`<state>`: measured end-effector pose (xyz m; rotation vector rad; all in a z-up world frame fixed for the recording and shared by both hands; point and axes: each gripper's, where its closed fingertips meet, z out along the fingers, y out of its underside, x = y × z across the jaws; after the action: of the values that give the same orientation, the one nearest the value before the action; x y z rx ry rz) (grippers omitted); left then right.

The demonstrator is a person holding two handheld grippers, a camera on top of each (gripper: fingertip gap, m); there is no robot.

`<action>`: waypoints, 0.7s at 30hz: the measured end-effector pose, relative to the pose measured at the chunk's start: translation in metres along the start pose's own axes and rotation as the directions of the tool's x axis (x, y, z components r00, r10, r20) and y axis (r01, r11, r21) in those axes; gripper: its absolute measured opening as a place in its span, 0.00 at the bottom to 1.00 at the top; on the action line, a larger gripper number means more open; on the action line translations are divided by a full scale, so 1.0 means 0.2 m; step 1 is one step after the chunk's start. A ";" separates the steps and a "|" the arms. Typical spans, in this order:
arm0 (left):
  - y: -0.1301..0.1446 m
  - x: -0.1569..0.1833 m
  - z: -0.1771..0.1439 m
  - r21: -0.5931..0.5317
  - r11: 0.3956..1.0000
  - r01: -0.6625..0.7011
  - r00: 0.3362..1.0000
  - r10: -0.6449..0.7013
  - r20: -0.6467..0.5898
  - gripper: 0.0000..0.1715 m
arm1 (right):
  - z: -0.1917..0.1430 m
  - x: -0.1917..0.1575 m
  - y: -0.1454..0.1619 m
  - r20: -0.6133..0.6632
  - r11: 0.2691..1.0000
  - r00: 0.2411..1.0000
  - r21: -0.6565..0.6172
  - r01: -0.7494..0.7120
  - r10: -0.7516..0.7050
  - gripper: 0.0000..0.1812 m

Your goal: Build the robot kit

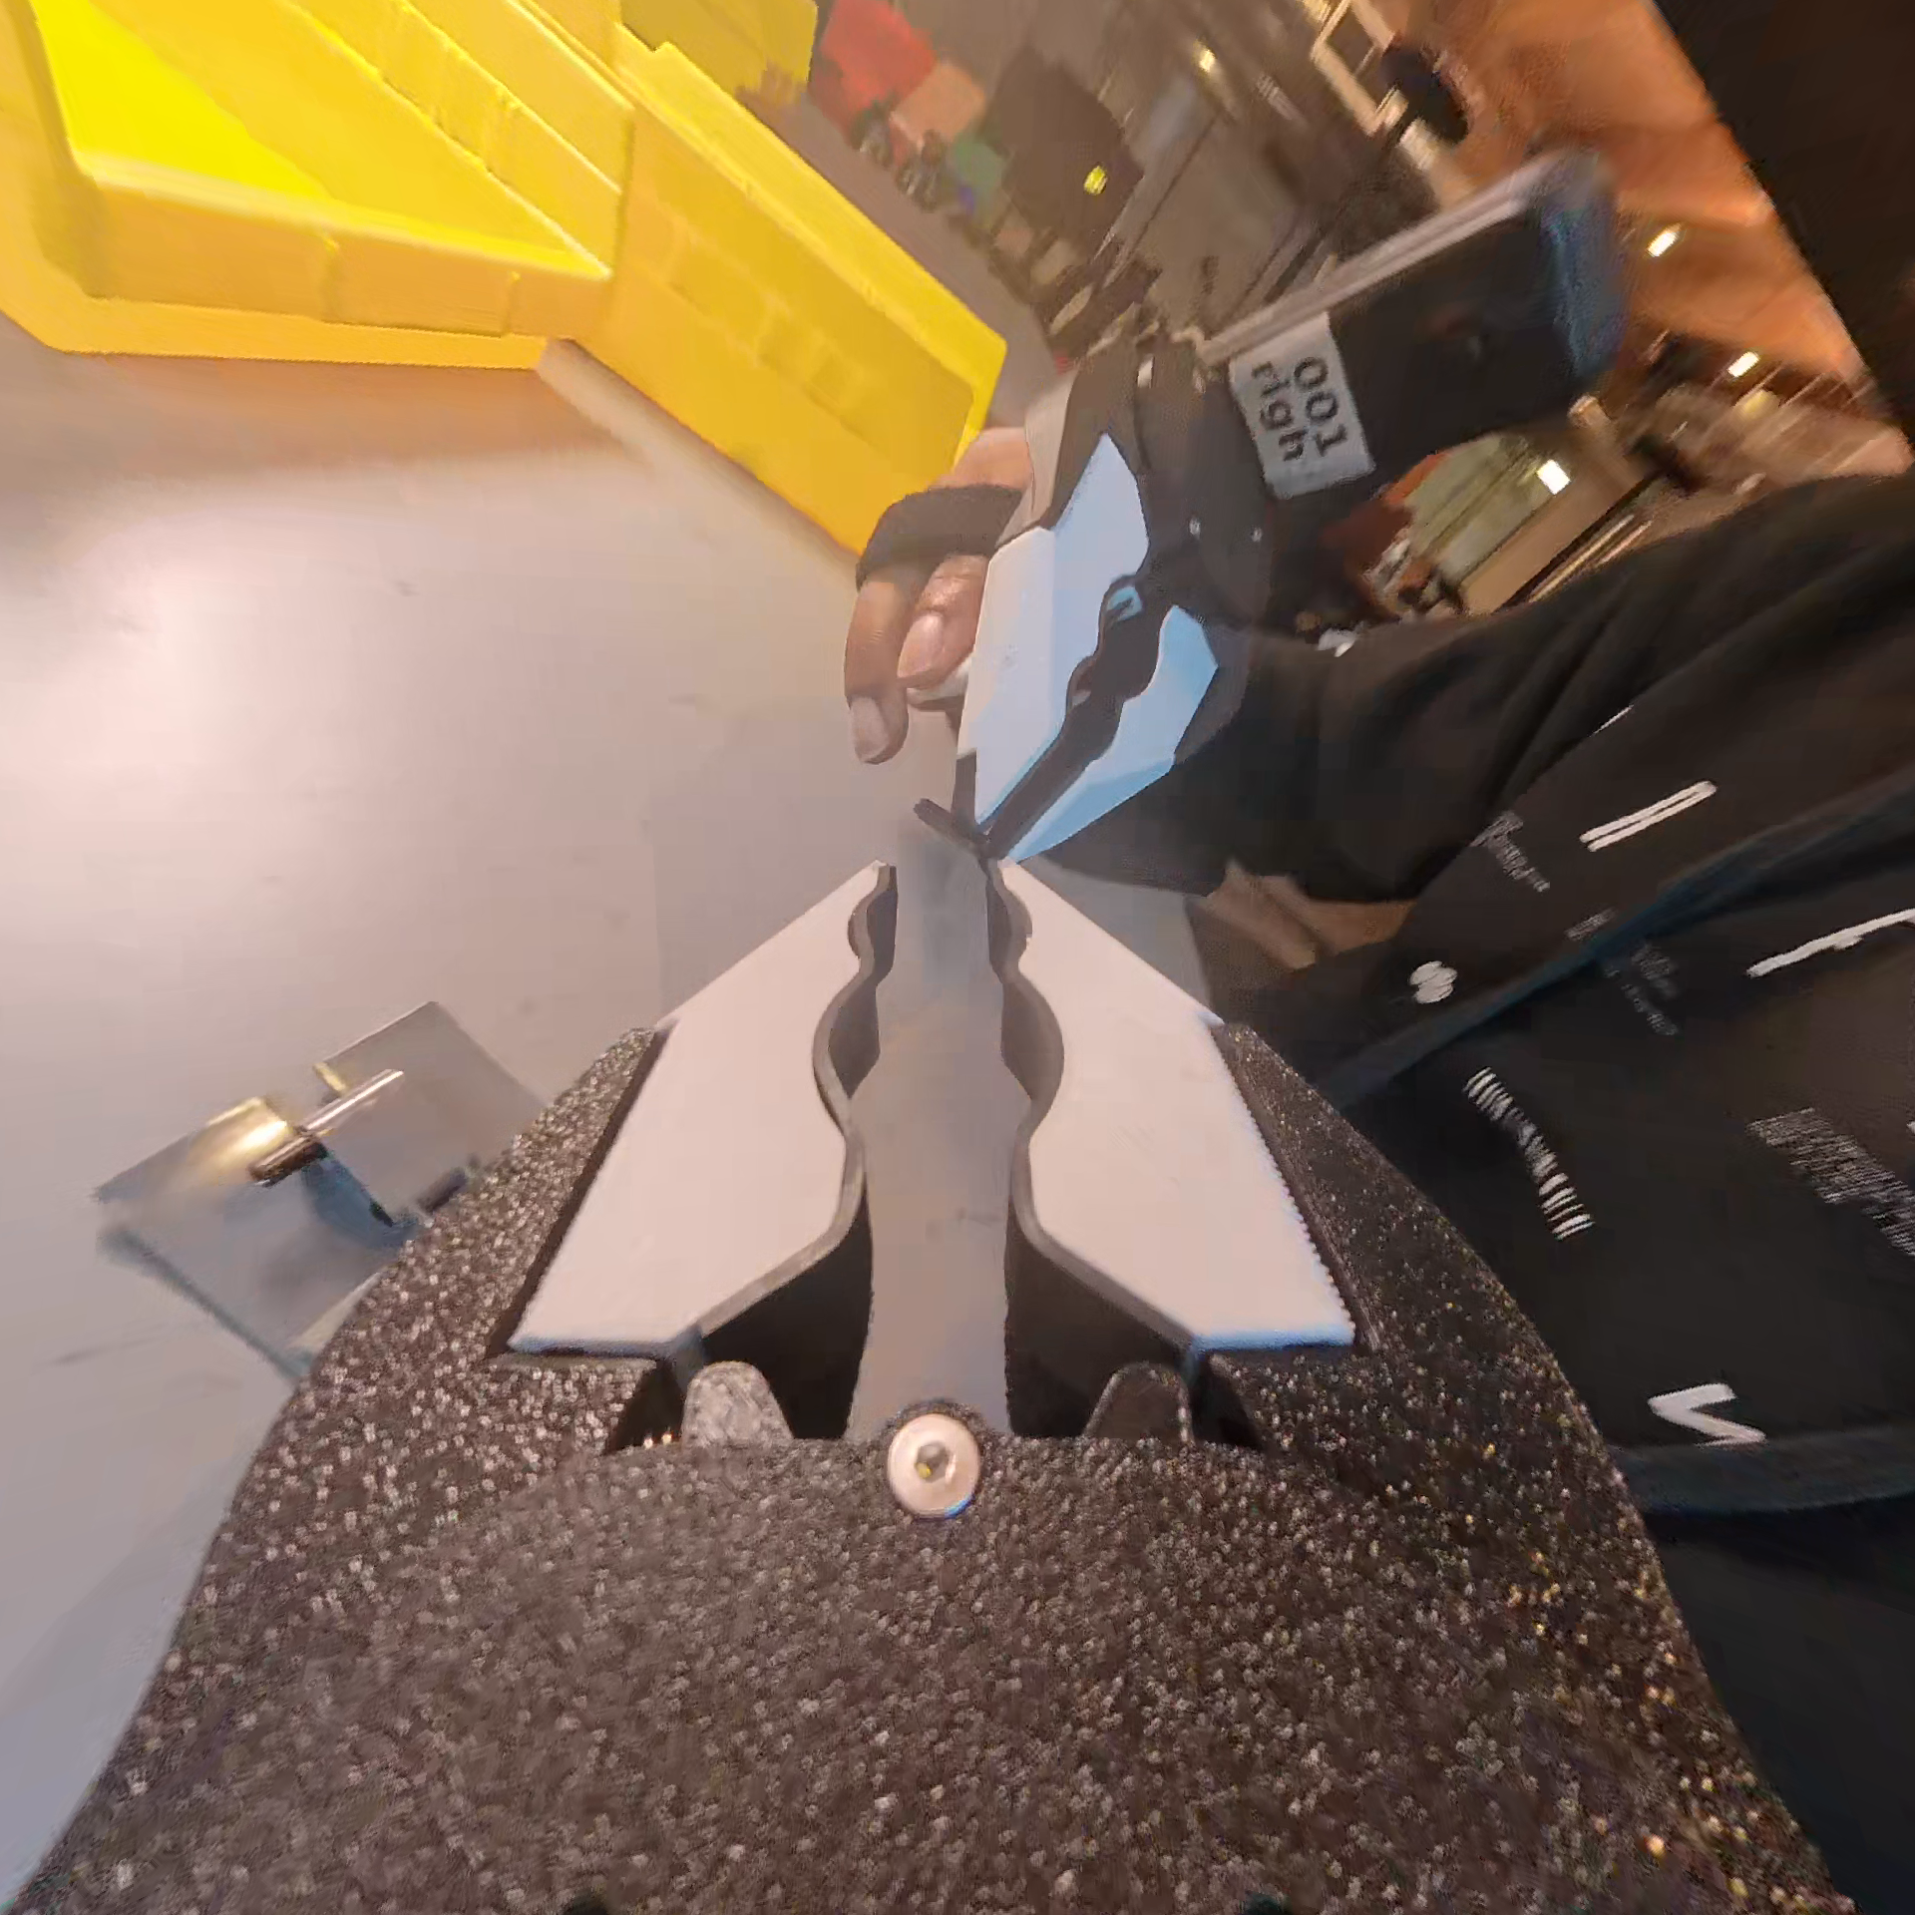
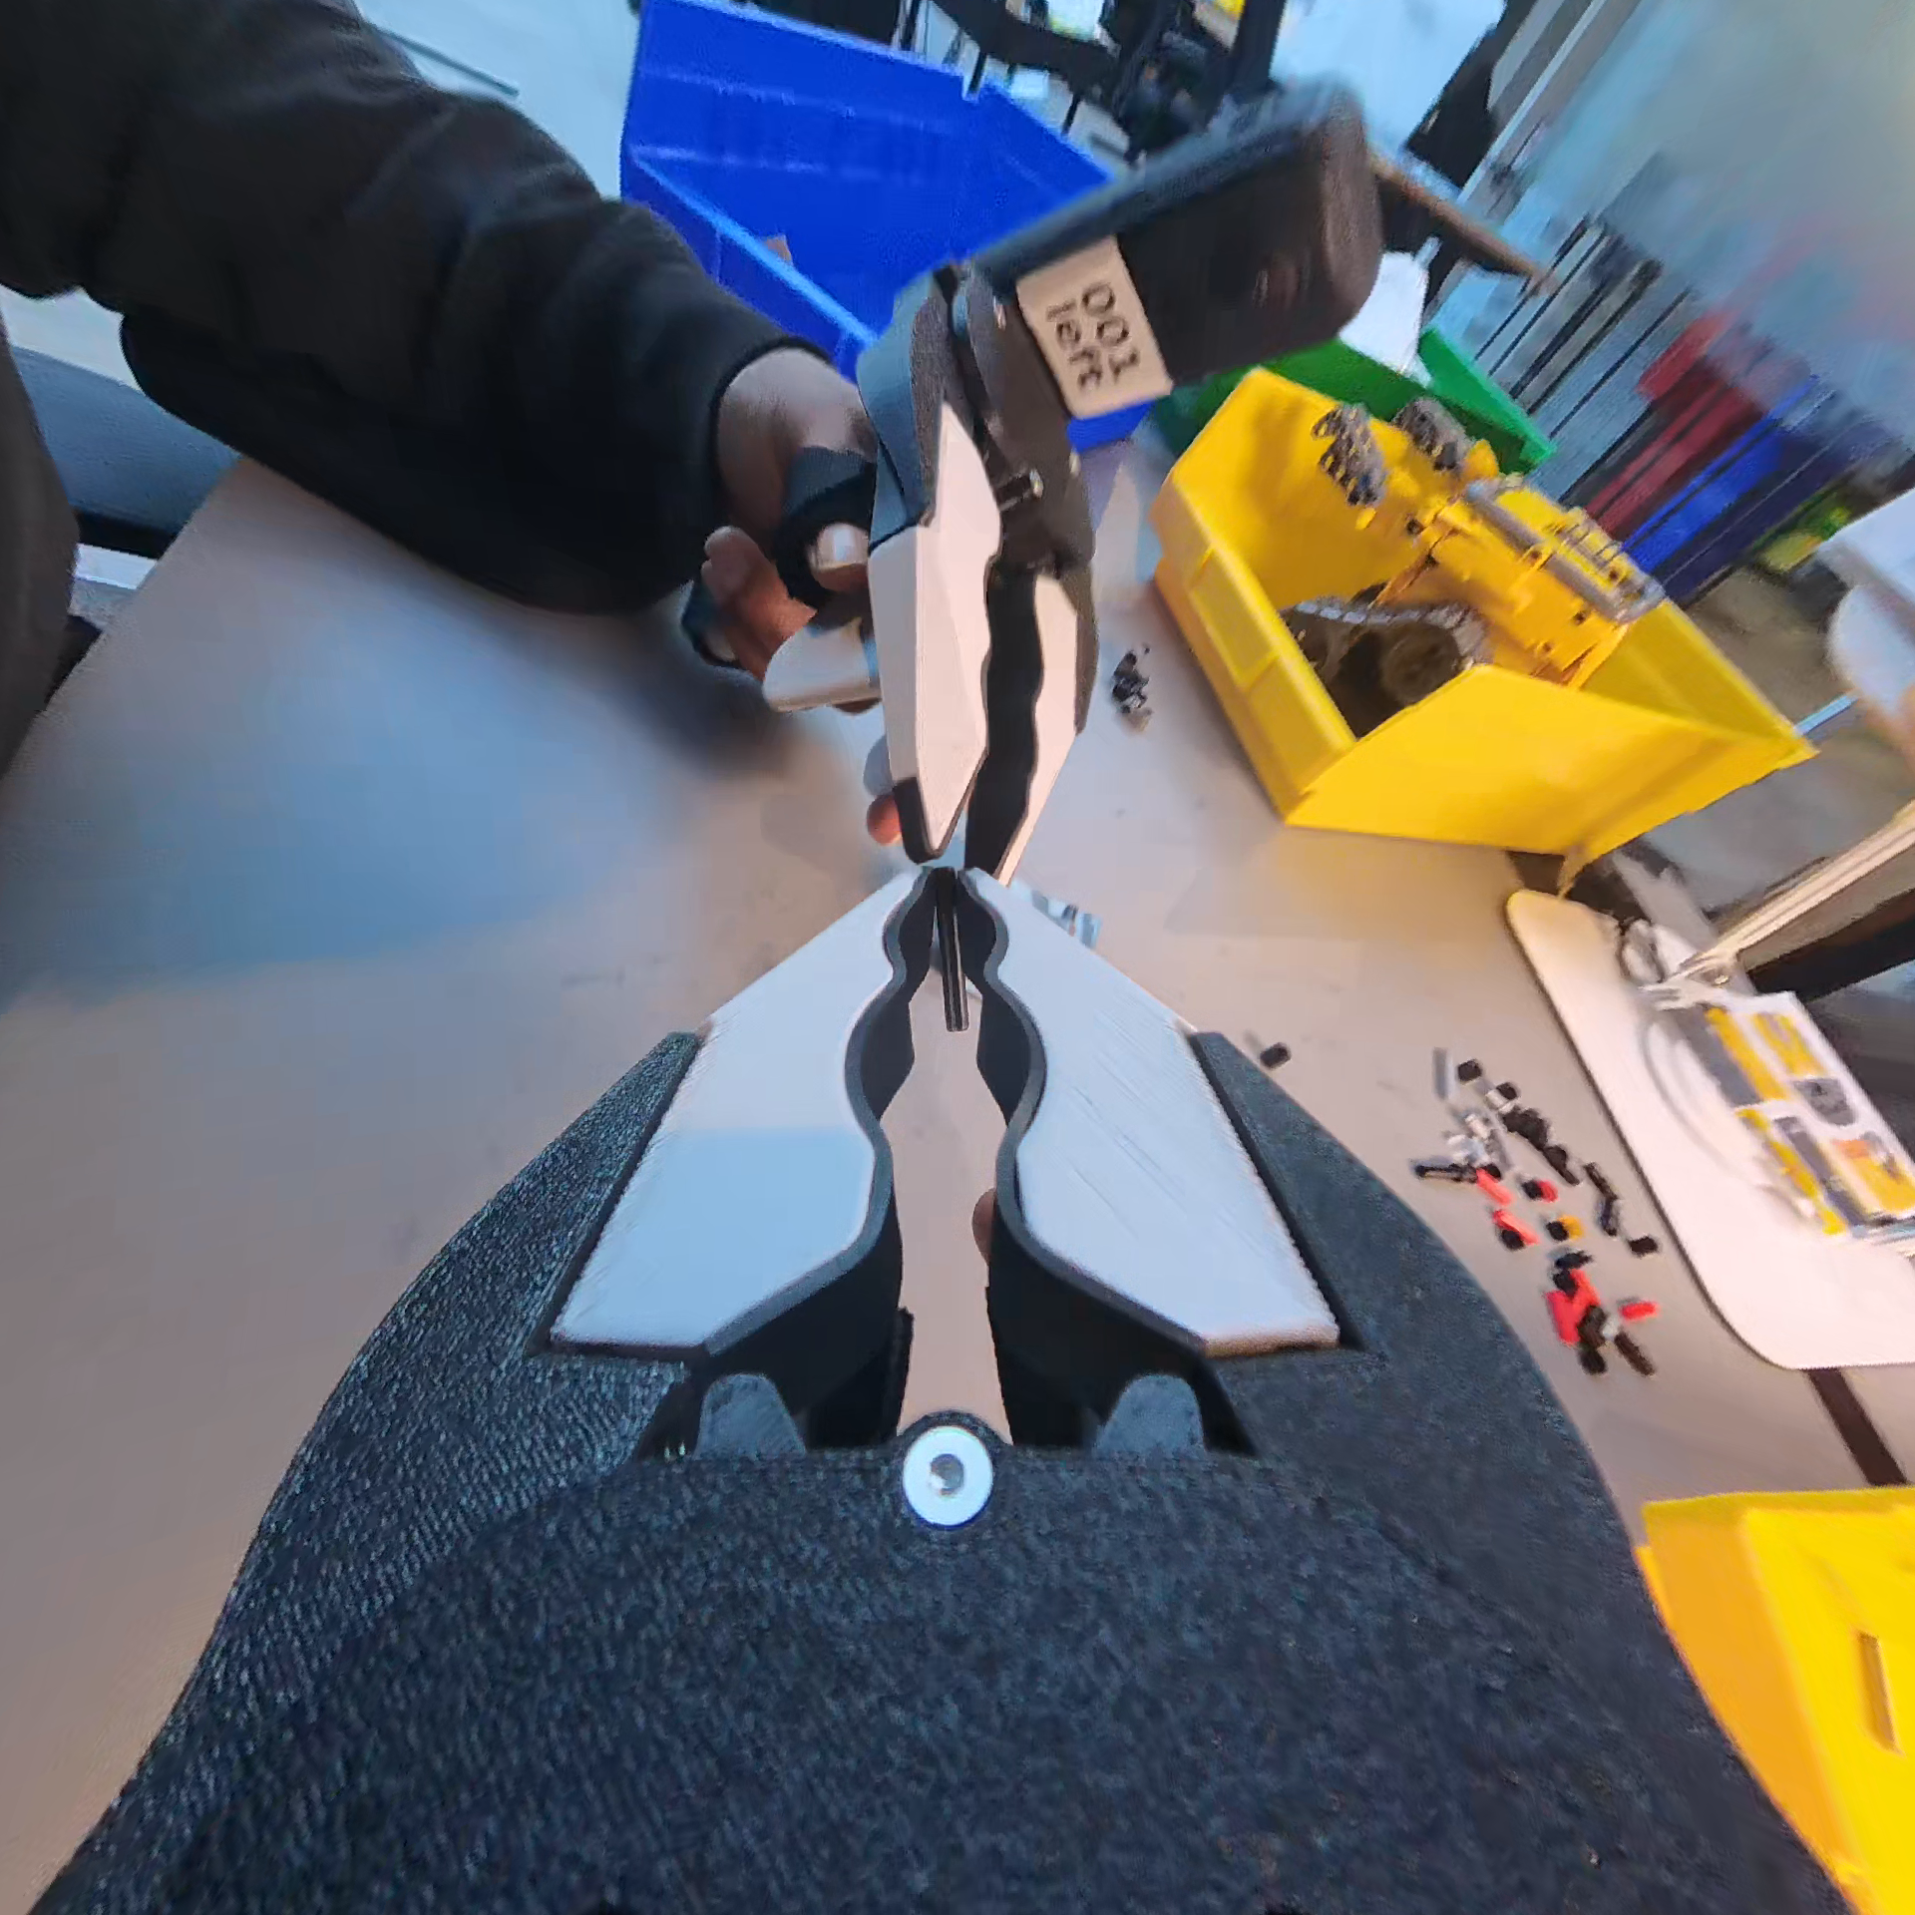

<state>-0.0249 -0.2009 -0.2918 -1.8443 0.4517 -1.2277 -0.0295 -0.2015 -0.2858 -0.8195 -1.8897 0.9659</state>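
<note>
Black textured housing fills the foreground of both wrist views, with pale fingers reaching out over a grey table point(image 2: 311, 829). Right gripper point(image 2: 945, 876) has its tips pinched narrow on a thin black pin point(image 2: 951, 964), which runs back between the fingers; in the left wrist view the same pin point(image 1: 959, 829) sticks out from those tips. Left gripper point(image 1: 941, 870) stands with a moderate gap between its tips and holds nothing, its tips just beside the pin. Towards the table's right edge sits a yellow bin point(image 2: 1503, 767) holding a yellow toy vehicle point(image 2: 1472, 580); small loose parts point(image 2: 1544, 1212) lie scattered nearer, beside a white sheet point(image 2: 1699, 1140). A metal bracket point(image 1: 321, 1140) rests near the left gripper.
</note>
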 end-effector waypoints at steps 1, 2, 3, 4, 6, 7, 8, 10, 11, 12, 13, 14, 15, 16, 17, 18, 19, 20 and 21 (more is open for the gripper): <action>-0.01 0.01 0.00 0.017 0.999 0.032 0.999 -0.031 -0.031 0.10 | 0.00 0.01 -0.02 -0.016 1.000 1.000 0.019 0.016 -0.016 0.02; -0.02 0.03 0.00 0.029 0.998 0.059 0.997 -0.057 -0.060 0.09 | -0.01 0.01 -0.03 -0.021 0.999 0.999 0.029 0.028 -0.027 0.02; -0.02 0.03 0.00 0.035 0.996 0.079 0.994 -0.076 -0.080 0.09 | -0.01 0.01 -0.03 -0.023 0.999 0.999 0.033 0.023 -0.023 0.02; -0.03 0.04 0.00 0.037 0.995 0.093 0.992 -0.089 -0.095 0.10 | -0.01 0.01 -0.03 -0.025 0.999 1.000 0.036 0.016 -0.015 0.02; -0.03 0.05 -0.01 0.042 0.993 0.113 0.987 -0.108 -0.115 0.11 | -0.01 0.01 -0.03 -0.022 0.999 1.000 0.044 0.006 -0.005 0.02; -0.03 0.05 0.00 0.046 0.991 0.122 0.985 -0.115 -0.125 0.11 | -0.02 0.01 -0.03 -0.030 0.999 0.999 0.046 0.015 -0.014 0.02; -0.04 0.06 0.00 0.049 0.990 0.135 0.983 -0.127 -0.134 0.11 | -0.01 0.01 -0.03 -0.034 0.999 0.999 0.040 0.030 -0.028 0.02; -0.03 0.06 0.01 0.049 0.985 0.166 0.976 -0.157 -0.148 0.11 | -0.01 0.01 -0.04 -0.058 0.997 0.996 0.032 0.065 -0.063 0.02; -0.03 0.07 0.02 0.047 0.984 0.174 0.974 -0.164 -0.157 0.10 | -0.01 0.01 -0.04 -0.064 0.997 0.995 0.030 0.076 -0.074 0.02; -0.04 0.07 0.02 0.052 0.983 0.179 0.972 -0.168 -0.167 0.10 | 0.00 0.01 -0.05 -0.073 0.996 0.993 0.023 0.089 -0.087 0.02; -0.04 0.08 0.02 0.062 0.980 0.189 0.968 -0.175 -0.179 0.07 | -0.01 0.02 -0.05 -0.092 0.994 0.990 0.015 0.110 -0.108 0.02; -0.05 0.08 0.01 0.070 0.977 0.202 0.964 -0.185 -0.192 0.06 | -0.01 0.02 -0.05 -0.105 0.991 0.986 0.015 0.130 -0.127 0.02; -0.06 0.09 0.01 0.075 0.974 0.215 0.958 -0.196 -0.208 0.06 | -0.01 0.02 -0.06 -0.110 0.990 0.984 0.016 0.141 -0.139 0.02; -0.06 0.10 0.01 0.080 0.970 0.228 0.953 -0.205 -0.224 0.06 | -0.02 0.02 -0.07 -0.114 0.988 0.982 0.016 0.154 -0.152 0.02; -0.07 0.10 0.01 0.087 0.967 0.239 0.947 -0.213 -0.240 0.05 | -0.02 0.02 -0.07 -0.123 0.985 0.978 0.017 0.172 -0.169 0.02; -0.08 0.11 0.01 0.094 0.963 0.251 0.941 -0.220 -0.257 0.05 | -0.02 0.02 -0.08 -0.130 0.982 0.974 0.021 0.189 -0.184 0.02; -0.08 0.12 0.01 0.099 0.960 0.262 0.935 -0.227 -0.272 0.05 | -0.03 0.02 -0.09 -0.135 0.979 0.971 0.023 0.203 -0.198 0.02; -0.09 0.12 0.01 0.105 0.956 0.274 0.929 -0.235 -0.285 0.05 | -0.03 0.02 -0.10 -0.144 0.975 0.966 0.024 0.219 -0.213 0.02; -0.09 0.12 0.01 0.109 0.954 0.281 0.926 -0.239 -0.294 0.05 | -0.04 0.02 -0.10 -0.152 0.972 0.962 0.025 0.233 -0.226 0.02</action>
<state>-0.0151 -0.2067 -0.2631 -1.6463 0.2596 -1.6687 -0.0288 -0.2058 -0.2638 -0.6130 -1.7836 0.7771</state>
